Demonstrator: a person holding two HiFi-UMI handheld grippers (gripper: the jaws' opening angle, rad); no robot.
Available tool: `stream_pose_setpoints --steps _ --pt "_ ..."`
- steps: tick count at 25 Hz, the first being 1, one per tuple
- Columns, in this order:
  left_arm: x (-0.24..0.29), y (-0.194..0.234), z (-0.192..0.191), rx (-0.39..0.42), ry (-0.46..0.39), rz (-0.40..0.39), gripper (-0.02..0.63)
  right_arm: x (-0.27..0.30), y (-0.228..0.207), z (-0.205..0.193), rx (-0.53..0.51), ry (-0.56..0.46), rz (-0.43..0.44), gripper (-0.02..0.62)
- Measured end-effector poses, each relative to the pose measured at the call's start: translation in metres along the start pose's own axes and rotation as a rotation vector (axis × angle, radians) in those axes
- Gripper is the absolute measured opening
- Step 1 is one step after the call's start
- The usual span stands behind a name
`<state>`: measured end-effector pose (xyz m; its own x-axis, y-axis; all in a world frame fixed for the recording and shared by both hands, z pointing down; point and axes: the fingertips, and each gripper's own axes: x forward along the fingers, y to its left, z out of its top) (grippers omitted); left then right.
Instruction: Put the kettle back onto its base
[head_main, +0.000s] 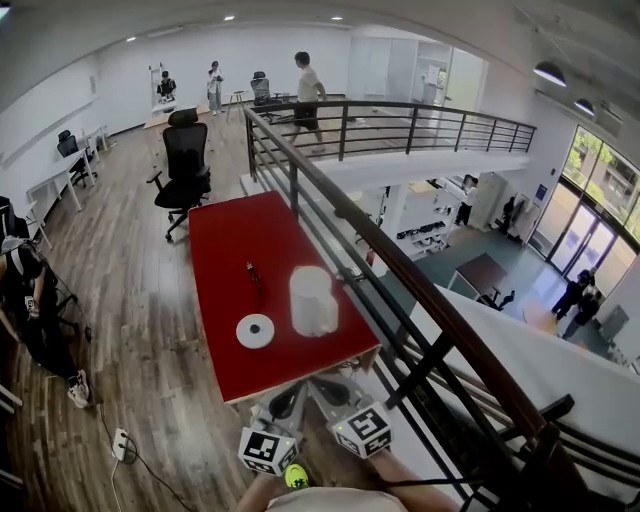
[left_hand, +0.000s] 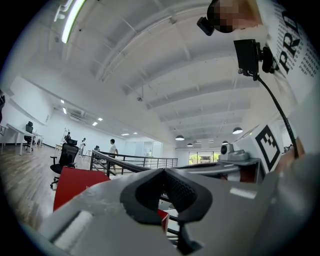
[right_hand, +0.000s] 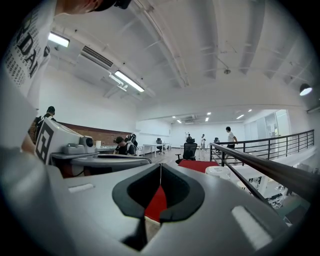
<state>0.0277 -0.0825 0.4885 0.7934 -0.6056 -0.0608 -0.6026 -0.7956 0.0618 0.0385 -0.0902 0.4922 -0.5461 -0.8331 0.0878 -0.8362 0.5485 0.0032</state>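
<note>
A white kettle (head_main: 313, 300) stands upright on the red table (head_main: 230, 245), near its front right. The round white base (head_main: 255, 330) lies flat on the table just left of the kettle, apart from it. Both grippers hover below the table's near edge, pointing level at it. My left gripper (head_main: 283, 403) is shut and empty; its pads meet in the left gripper view (left_hand: 163, 172). My right gripper (head_main: 328, 392) is also shut with nothing in it (right_hand: 160, 167). The right gripper view shows the kettle (right_hand: 220, 172) ahead to the right.
A small dark item (head_main: 250, 270) lies on the table behind the base. A dark metal railing (head_main: 400, 270) runs along the table's right side over a drop. A black office chair (head_main: 185, 165) stands at the far end. A power strip (head_main: 122, 444) lies on the floor, left.
</note>
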Motion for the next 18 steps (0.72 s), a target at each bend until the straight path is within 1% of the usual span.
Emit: stream_pose_setpoints --steps 4,11,18 --pt "0.01 0.023 -0.005 -0.01 0.011 -0.019 -0.008 0.024 -0.009 -0.005 0.017 0.019 -0.008 0.008" --pt "0.017 0.066 -0.008 -0.01 0.01 -0.039 -0.008 0.066 -0.013 -0.007 -0.002 0.036 -0.039 0.008" --pt "0.025 0.085 -0.018 -0.022 0.019 -0.045 -0.008 0.087 -0.02 -0.018 -0.005 0.059 -0.052 0.008"
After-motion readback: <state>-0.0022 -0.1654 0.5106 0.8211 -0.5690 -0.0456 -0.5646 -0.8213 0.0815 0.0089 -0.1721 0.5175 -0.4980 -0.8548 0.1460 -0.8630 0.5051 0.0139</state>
